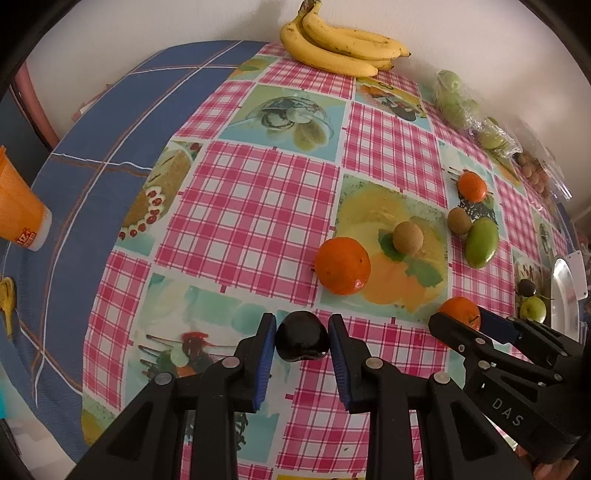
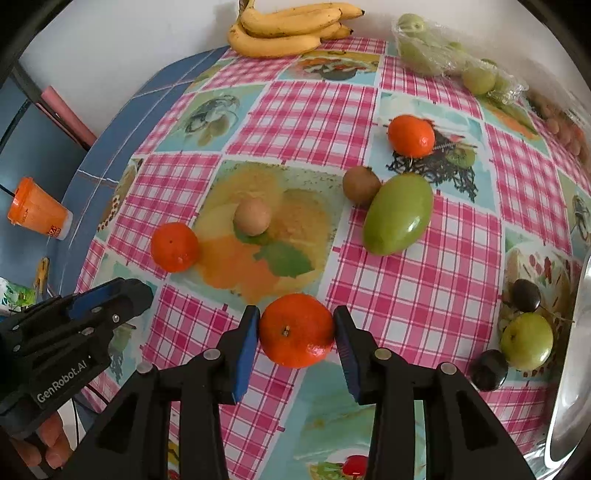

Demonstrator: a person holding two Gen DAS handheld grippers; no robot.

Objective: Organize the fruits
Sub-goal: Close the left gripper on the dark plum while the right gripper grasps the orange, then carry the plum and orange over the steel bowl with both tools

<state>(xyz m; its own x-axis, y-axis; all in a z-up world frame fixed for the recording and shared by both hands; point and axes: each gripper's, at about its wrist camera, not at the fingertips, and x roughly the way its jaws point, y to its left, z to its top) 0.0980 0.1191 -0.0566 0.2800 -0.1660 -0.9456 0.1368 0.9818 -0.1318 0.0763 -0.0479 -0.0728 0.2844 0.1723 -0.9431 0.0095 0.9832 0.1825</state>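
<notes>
A dark plum (image 1: 302, 339) sits between the blue pads of my left gripper (image 1: 303, 326), which is shut on it low over the checked tablecloth (image 1: 251, 206). My right gripper (image 2: 296, 314) has both pads against the sides of a tangerine (image 2: 296, 330), so it is shut on it. In the left wrist view the right gripper (image 1: 480, 319) stands just to the right with that tangerine (image 1: 460, 312) at its tips. The left gripper (image 2: 146, 291) shows at the lower left of the right wrist view, and its plum is hidden there.
Loose on the cloth: two more tangerines (image 2: 173, 246) (image 2: 411, 135), two kiwis (image 2: 253, 217) (image 2: 361, 184), a green mango (image 2: 399, 214), a green apple (image 2: 527, 339), two dark plums (image 2: 525, 294). Bananas (image 2: 284, 33) and bagged green fruit (image 2: 436, 48) line the wall. A metal tray (image 2: 576, 350) is at right, an orange cup (image 2: 37, 214) at left.
</notes>
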